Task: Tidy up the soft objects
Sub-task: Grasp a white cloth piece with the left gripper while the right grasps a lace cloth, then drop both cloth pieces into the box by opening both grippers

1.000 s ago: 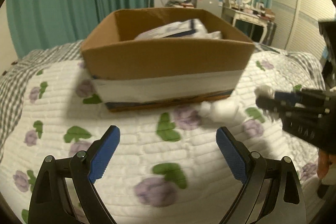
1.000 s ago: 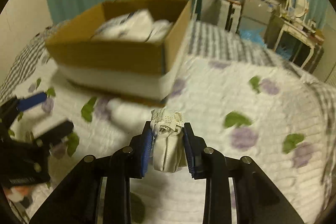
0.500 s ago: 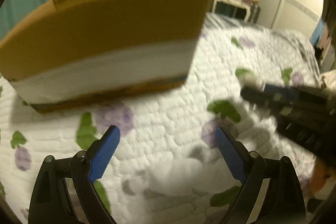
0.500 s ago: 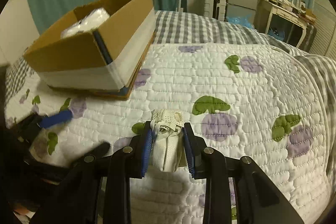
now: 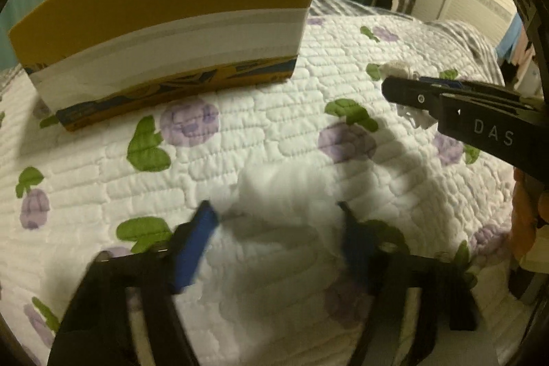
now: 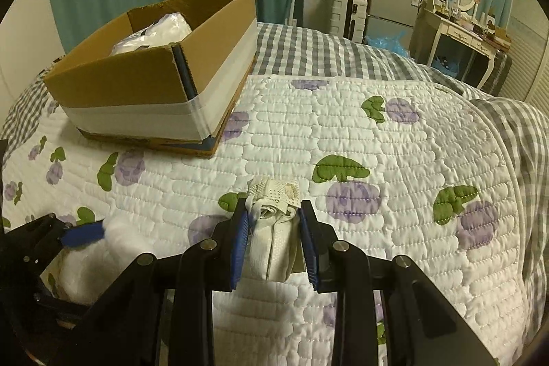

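We see the left gripper [image 5: 278, 211], jaws just closing around a white fluffy wad [image 5: 284, 191] on the bed [image 5: 274, 132]; contact unclear. The right gripper [image 6: 274, 222] clamps a rolled white sock [image 6: 272, 242].

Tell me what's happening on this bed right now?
A person holds two grippers over a quilt. The right gripper is clamped on a rolled white sock. The left gripper has just been closing its jaws around a fluffy white item lying on the quilt. A cardboard box behind already holds white items.
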